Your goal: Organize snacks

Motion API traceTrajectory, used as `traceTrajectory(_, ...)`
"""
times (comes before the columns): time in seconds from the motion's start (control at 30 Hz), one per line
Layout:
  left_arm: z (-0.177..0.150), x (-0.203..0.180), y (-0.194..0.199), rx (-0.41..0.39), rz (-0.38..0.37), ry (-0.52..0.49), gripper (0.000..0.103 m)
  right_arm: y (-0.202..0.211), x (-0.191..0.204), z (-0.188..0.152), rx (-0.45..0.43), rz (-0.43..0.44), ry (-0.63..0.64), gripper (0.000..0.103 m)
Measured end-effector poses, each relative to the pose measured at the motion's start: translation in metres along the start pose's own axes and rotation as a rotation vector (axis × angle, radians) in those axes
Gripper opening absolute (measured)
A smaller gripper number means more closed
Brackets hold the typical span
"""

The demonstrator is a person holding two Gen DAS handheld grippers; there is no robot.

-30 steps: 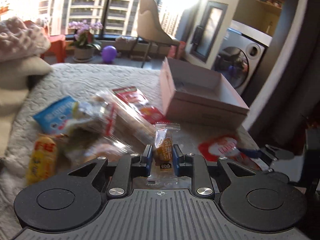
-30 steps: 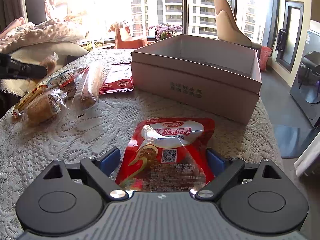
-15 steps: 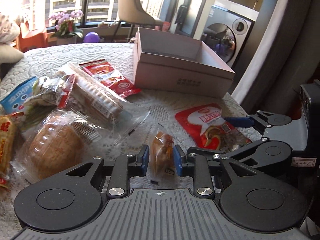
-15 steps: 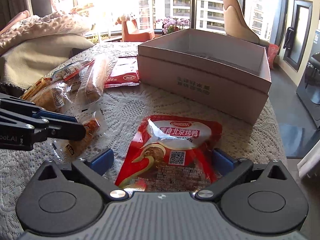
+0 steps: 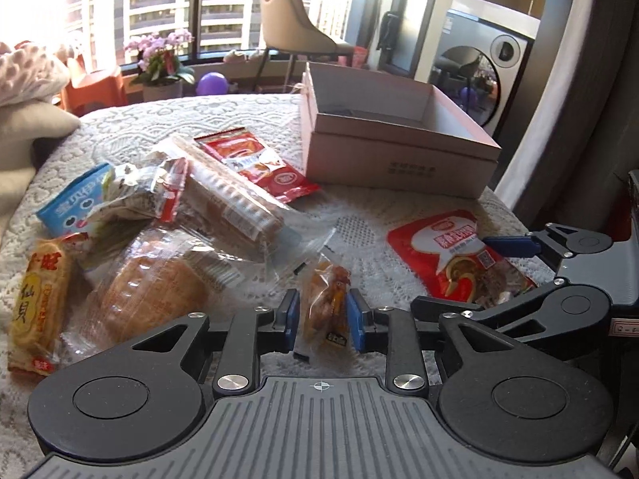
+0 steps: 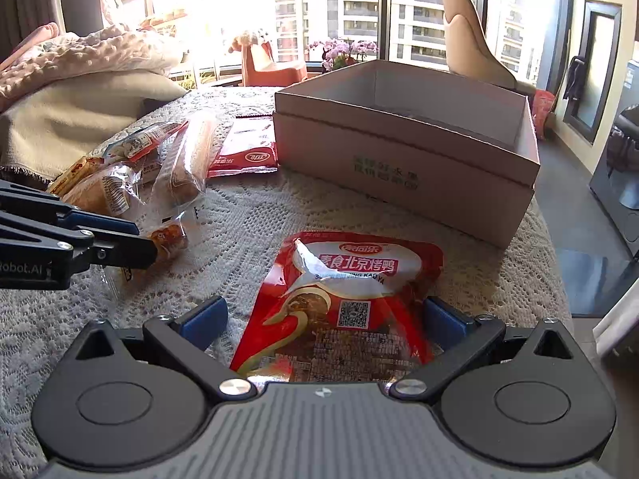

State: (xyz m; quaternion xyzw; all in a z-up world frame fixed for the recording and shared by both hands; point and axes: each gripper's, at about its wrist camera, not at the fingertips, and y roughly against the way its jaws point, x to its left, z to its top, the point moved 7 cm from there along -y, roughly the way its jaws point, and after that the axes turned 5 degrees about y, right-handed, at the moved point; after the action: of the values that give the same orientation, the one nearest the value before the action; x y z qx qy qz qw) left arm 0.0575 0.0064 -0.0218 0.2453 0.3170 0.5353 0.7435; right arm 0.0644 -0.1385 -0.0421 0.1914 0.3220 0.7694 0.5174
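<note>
We hold our left gripper (image 5: 322, 321) low over the lace-covered worktop (image 5: 247, 119), its blue fingers (image 5: 290, 319) clenched on a small clear-wrapped orange snack (image 5: 325, 311) that stands between them, its lower end down at the cloth. From the right wrist view the same snack (image 6: 167, 239) pokes out past the tips of the left gripper (image 6: 149, 245), which reaches in from the left edge.

Our right gripper (image 6: 321, 319) is spread as wide as it goes, released, with the red duck pouch (image 6: 347, 303) lying flat on the cloth between its fingers (image 6: 201, 317). The pouch sits closer to the right pad; whether that pad touches its edge we cannot tell. In the left wrist view the pouch (image 5: 455, 255) lies to the right of the held snack, well apart from it, with the right gripper's arms over its near end.

The open pink cardboard box (image 5: 395, 147) stands at the far right of the worktop, beyond the pouch; its floor is mostly hidden by its walls. To its left lies a heap of snacks: a red sachet (image 5: 259, 163) just beside the box, a long clear pack of biscuits (image 5: 235, 199), a wrapped bun (image 5: 155, 283), a blue packet (image 5: 74, 203) and a yellow rice-cracker pack (image 5: 38, 303) at the near left.
</note>
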Motion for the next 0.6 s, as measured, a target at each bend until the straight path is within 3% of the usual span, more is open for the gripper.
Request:
traceTrajectory(0.1, -0.003, -0.007, -0.008, 0.02, -0.039, 0.002, 0.033, 0.0, 0.0, 0.0, 0.0, 0.0, 0.0, 0.103)
traceTrajectory(0.33, -0.004, -0.001, -0.012, 0.019, -0.066, 0.045, 0.029, -0.001, 0.0, 0.001, -0.001, -0.005, -0.002, 0.103)
traceTrajectory(0.6, -0.006, 0.0, -0.006, 0.032, -0.031, 0.054, 0.028, -0.001, 0.0, 0.0, 0.004, 0.0, 0.001, 0.103)
